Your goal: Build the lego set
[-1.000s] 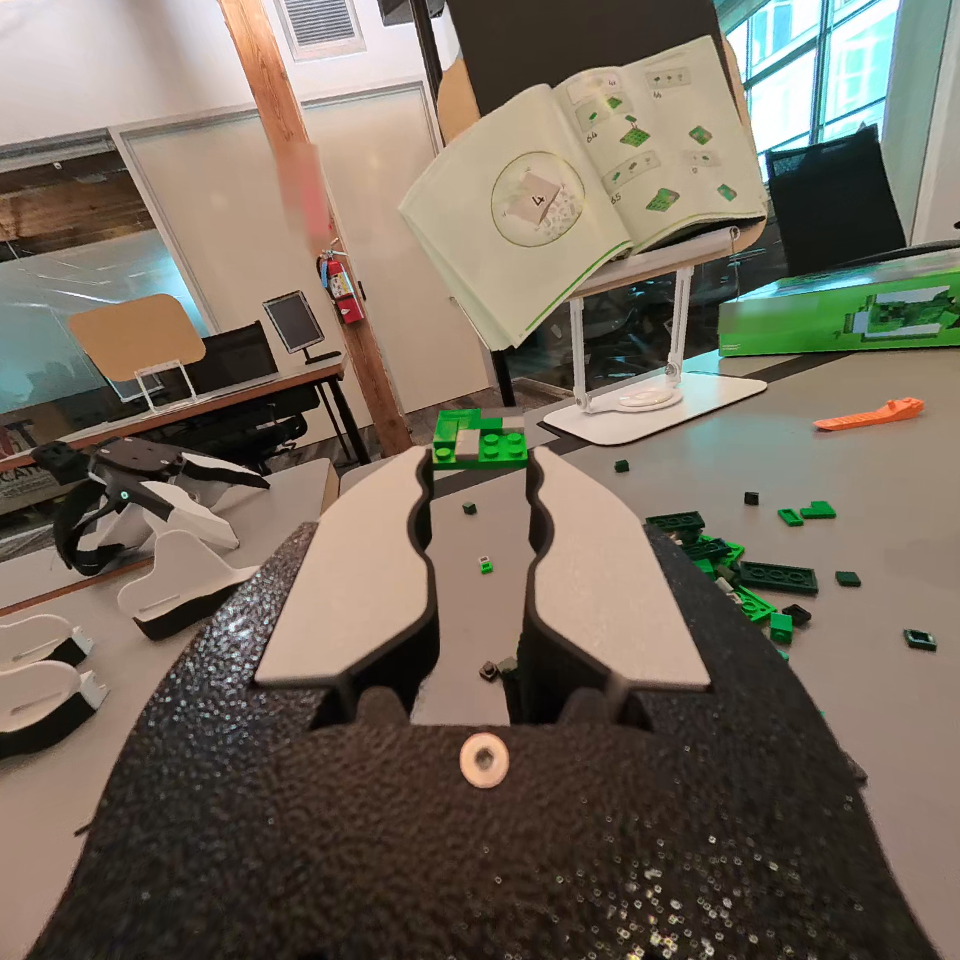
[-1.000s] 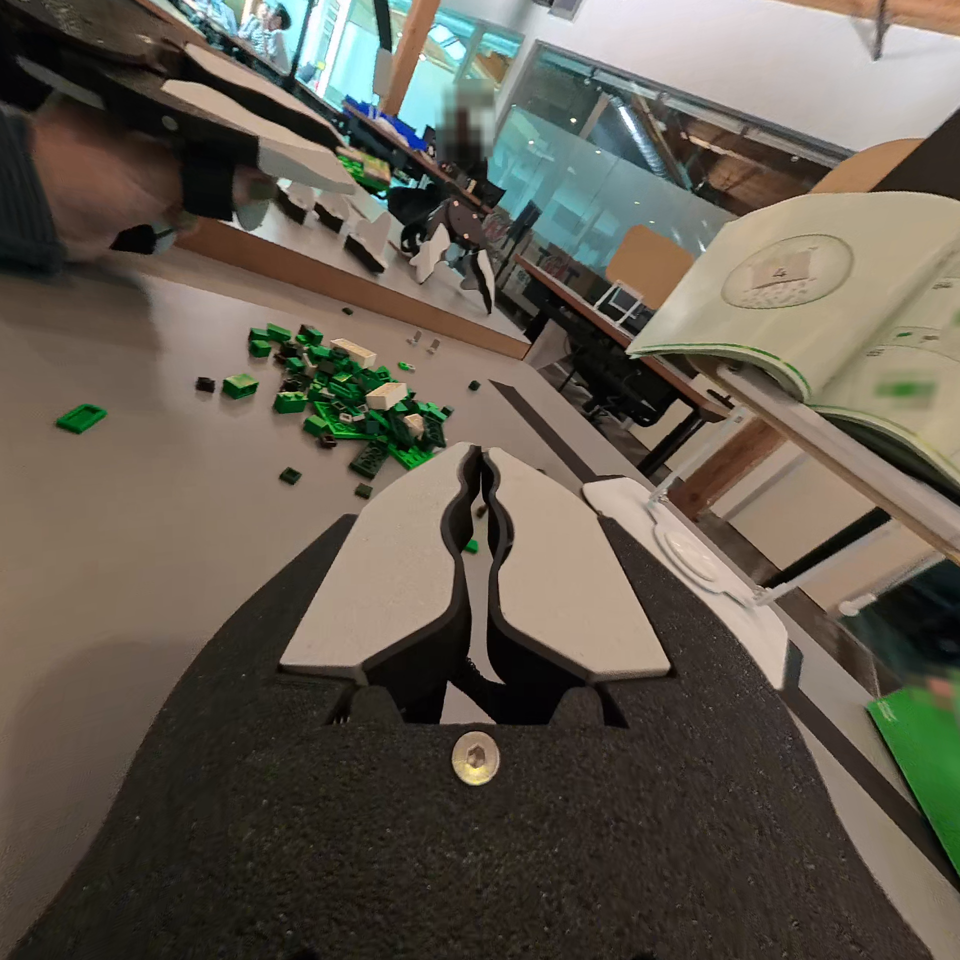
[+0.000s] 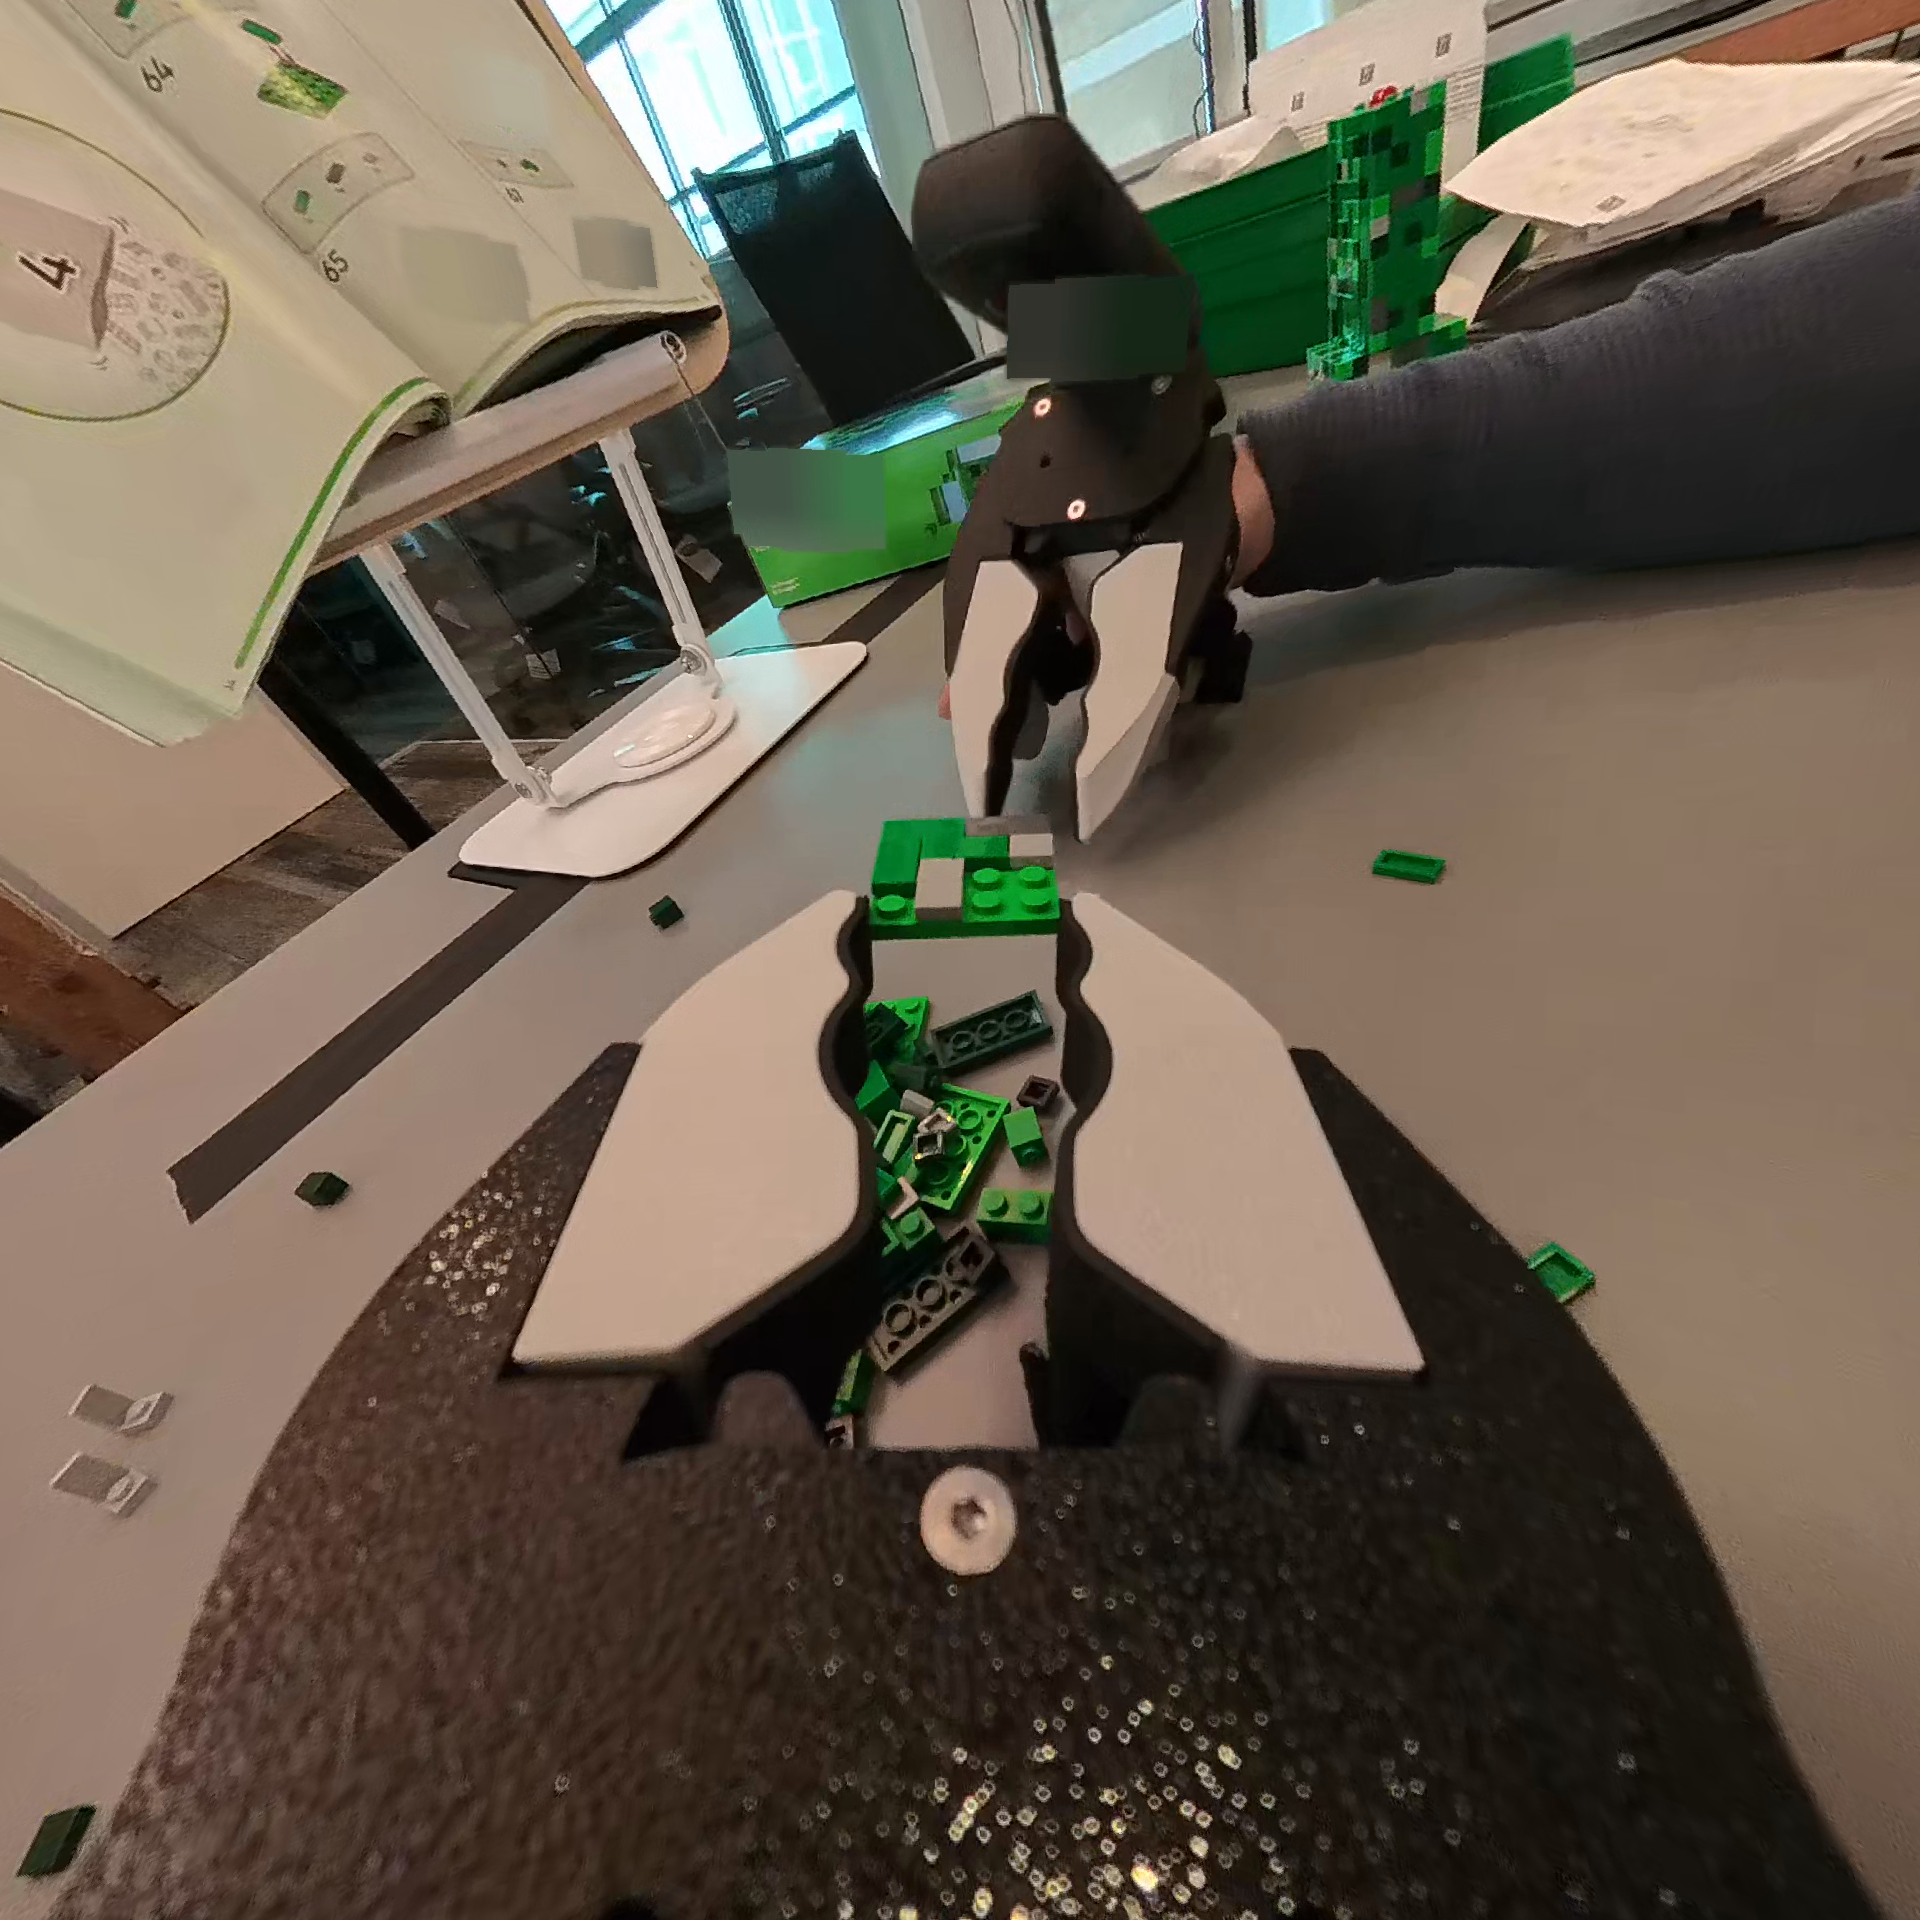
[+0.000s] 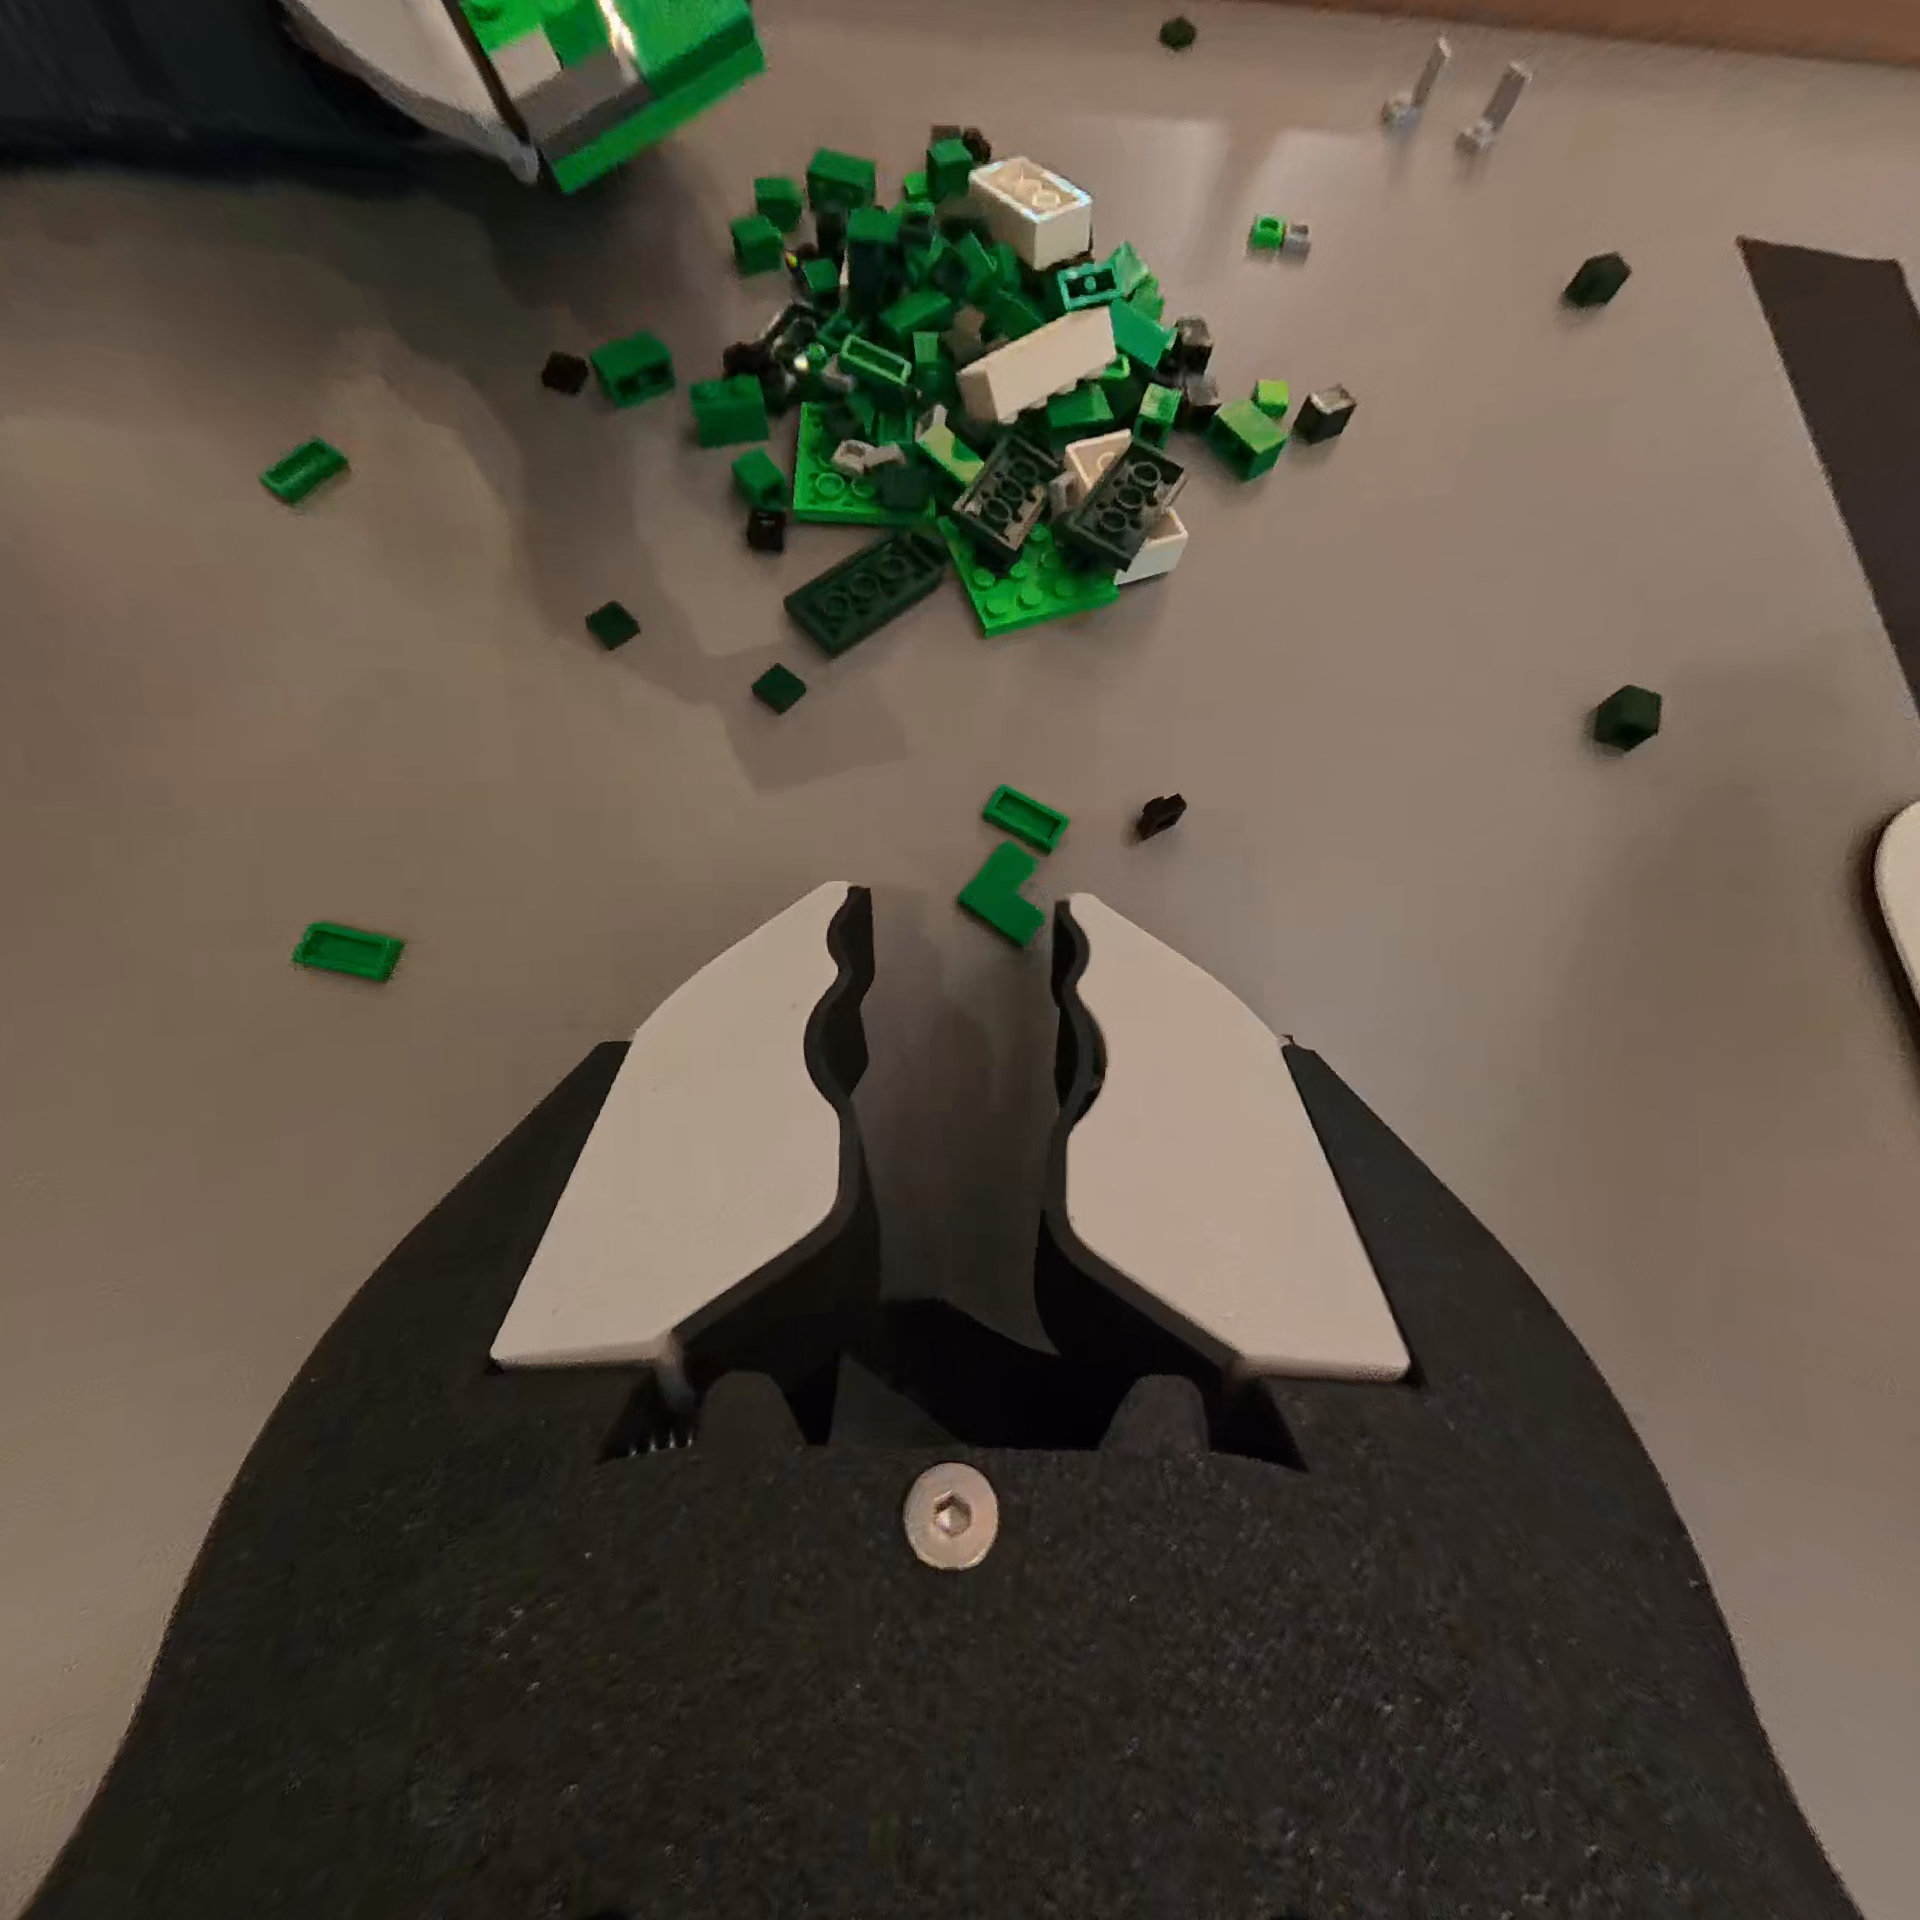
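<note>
My left gripper (image 3: 966,916) is shut on a small green and grey brick assembly (image 3: 966,883), held by its near edge above the loose pile (image 3: 940,1153). The assembly also shows in the right wrist view (image 4: 634,78), top left. My right gripper (image 4: 961,909) is open and empty, pointing down at the grey table. A green L-shaped tile (image 4: 1003,907) lies between its fingertips, a green flat tile (image 4: 1025,818) just beyond. The pile of green, dark and white bricks (image 4: 987,395) lies farther ahead. In the left wrist view the right gripper (image 3: 1034,821) is just behind the assembly.
An open instruction booklet (image 3: 260,312) rests on a white stand (image 3: 665,769) at the back left. A green box (image 3: 883,447) and a built green tower (image 3: 1392,208) stand behind. A person's sleeve (image 3: 1558,447) crosses the right. Loose tiles (image 4: 348,951) dot the table. Left tips to right tips: about 12 cm.
My left gripper has swung right over the pile with the assembly still in it. My right gripper has opened and tipped down toward the table near the L-shaped tile.
</note>
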The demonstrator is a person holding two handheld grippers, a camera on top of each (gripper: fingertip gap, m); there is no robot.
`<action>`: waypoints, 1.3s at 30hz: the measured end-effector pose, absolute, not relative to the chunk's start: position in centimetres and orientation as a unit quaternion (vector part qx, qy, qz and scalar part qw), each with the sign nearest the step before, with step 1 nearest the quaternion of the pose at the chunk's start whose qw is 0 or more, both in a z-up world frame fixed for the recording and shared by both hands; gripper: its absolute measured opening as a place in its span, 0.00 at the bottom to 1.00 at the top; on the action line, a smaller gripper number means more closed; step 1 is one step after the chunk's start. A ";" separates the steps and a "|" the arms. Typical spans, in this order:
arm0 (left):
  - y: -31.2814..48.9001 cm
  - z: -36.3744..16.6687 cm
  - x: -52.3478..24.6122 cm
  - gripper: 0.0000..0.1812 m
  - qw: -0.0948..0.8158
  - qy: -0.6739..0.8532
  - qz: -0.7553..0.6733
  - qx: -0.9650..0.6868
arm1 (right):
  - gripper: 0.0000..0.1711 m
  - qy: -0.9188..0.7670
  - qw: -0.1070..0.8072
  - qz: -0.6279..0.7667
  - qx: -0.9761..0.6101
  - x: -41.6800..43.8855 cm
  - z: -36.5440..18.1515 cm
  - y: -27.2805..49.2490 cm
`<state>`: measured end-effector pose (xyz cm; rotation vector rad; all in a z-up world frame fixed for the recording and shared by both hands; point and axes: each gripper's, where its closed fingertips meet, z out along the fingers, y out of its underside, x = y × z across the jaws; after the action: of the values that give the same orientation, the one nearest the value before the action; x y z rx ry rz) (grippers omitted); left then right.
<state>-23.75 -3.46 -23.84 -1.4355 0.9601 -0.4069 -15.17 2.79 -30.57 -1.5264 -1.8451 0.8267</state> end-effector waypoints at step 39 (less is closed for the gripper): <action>-3.1 -24.1 -24.0 0.18 0.633 0.414 -0.156 -0.635 | 0.15 -0.668 0.290 0.304 -0.615 -15.8 -31.0 3.5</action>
<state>-24.03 -3.08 -24.07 -1.4538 0.9479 -0.3562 -15.78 3.54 -31.00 -1.6395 -1.7806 0.8098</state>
